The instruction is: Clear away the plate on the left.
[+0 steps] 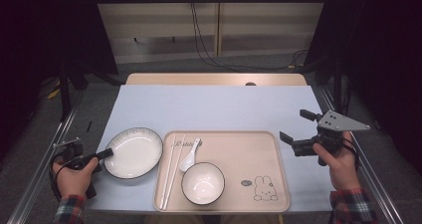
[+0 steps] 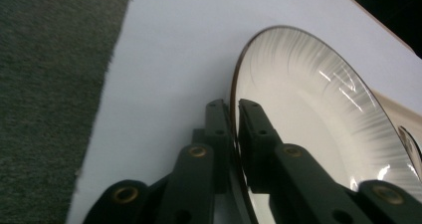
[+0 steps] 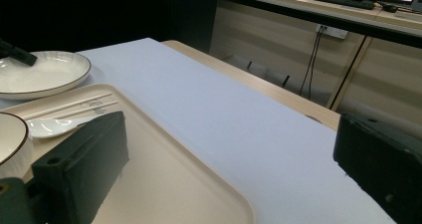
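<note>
A white plate with a dark rim lies on the pale blue table cover, left of the tray. My left gripper holds the plate's left edge. In the left gripper view the plate has its rim pinched between the two black jaws of that gripper. My right gripper hovers just right of the tray, open with nothing between its jaws. Its wide-set jaws frame the right gripper view, where the plate sits far left.
A beige tray with a rabbit drawing holds a white bowl, a white spoon and a pair of chopsticks. The wooden table edge runs along the back. Cables hang down the back wall.
</note>
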`<state>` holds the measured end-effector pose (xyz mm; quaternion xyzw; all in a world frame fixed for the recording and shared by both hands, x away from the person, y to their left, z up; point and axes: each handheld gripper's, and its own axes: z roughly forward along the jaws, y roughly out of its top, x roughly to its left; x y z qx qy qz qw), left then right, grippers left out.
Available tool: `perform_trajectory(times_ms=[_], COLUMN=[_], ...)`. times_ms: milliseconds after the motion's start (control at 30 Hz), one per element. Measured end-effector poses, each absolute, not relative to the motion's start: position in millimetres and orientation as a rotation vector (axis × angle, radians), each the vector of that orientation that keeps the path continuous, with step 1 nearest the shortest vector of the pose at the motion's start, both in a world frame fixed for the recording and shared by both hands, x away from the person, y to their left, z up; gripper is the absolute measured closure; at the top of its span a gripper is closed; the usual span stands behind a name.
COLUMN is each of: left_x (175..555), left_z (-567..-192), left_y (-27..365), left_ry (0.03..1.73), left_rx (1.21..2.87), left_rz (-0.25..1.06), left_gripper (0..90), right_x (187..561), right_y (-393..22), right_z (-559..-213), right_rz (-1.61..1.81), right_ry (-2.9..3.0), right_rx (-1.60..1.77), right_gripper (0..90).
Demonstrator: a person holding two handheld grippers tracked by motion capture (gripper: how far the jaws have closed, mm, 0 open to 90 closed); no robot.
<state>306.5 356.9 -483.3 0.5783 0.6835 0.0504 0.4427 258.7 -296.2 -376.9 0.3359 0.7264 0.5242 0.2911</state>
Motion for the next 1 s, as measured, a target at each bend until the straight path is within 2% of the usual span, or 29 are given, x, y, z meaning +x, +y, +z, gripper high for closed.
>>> perform_trajectory(times_ms=[67, 200, 567, 833, 1000], left_x=[306.3, 304.0, 319.5, 329.8, 338.6], left_z=[-488.6, -489.2, -433.3, -399.0, -381.4], left_y=[355.6, 363.9, 352.0, 348.3, 331.4], left_ry=[1.71, 1.729, 1.658, 1.618, 1.555], left_rx=[1.372, 1.282, 1.519, 1.531, 1.584], left_rz=[0.09, 0.032, 0.192, 0.237, 0.252], left_gripper=[77.4, 84.3, 84.5, 84.6, 84.5], right_x=[258.7, 258.7, 260.4, 264.9, 270.9], right_y=[-295.2, -296.3, -294.9, -292.2, -284.6], right_z=[-377.2, -377.3, -379.1, -382.9, -387.8], right_rz=[1.398, 1.396, 1.392, 1.372, 1.353], right_ry=[1.943, 1.933, 1.952, 1.979, 2.008], right_rx=[0.891, 0.901, 0.895, 0.884, 0.877], right_gripper=[0.5, 0.5, 0.5, 0.4, 0.4])
